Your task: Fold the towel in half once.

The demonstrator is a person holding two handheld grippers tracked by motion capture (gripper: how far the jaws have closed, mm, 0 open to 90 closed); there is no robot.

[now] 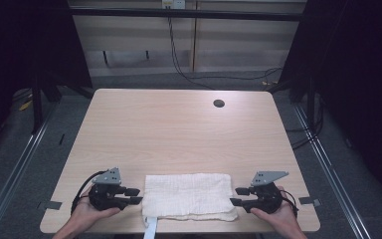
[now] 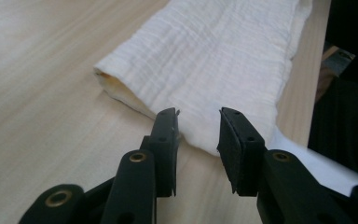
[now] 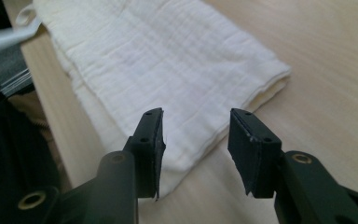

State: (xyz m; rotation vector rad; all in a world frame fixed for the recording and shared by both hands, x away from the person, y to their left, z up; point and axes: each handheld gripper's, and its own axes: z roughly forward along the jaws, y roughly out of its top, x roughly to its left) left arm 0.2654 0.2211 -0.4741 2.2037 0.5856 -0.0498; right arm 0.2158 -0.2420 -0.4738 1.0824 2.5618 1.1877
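On the light wooden table (image 1: 179,129), the folded white muslin cloth (image 1: 187,196) lies along the near edge, long axis running between your hands. Your left gripper (image 1: 135,195) and right gripper (image 1: 236,195) face its short ends, jaws parted, gripping nothing.

A: A folded white cloth (image 1: 188,196) lies flat along the near edge of the wooden table (image 1: 179,129), between the left gripper (image 1: 135,195) and the right gripper (image 1: 237,195).

B: And beyond it?

A: Bare tabletop runs wide open to the far edge, broken by one flush cable hole (image 1: 219,103). The cloth is low enough to pass over.
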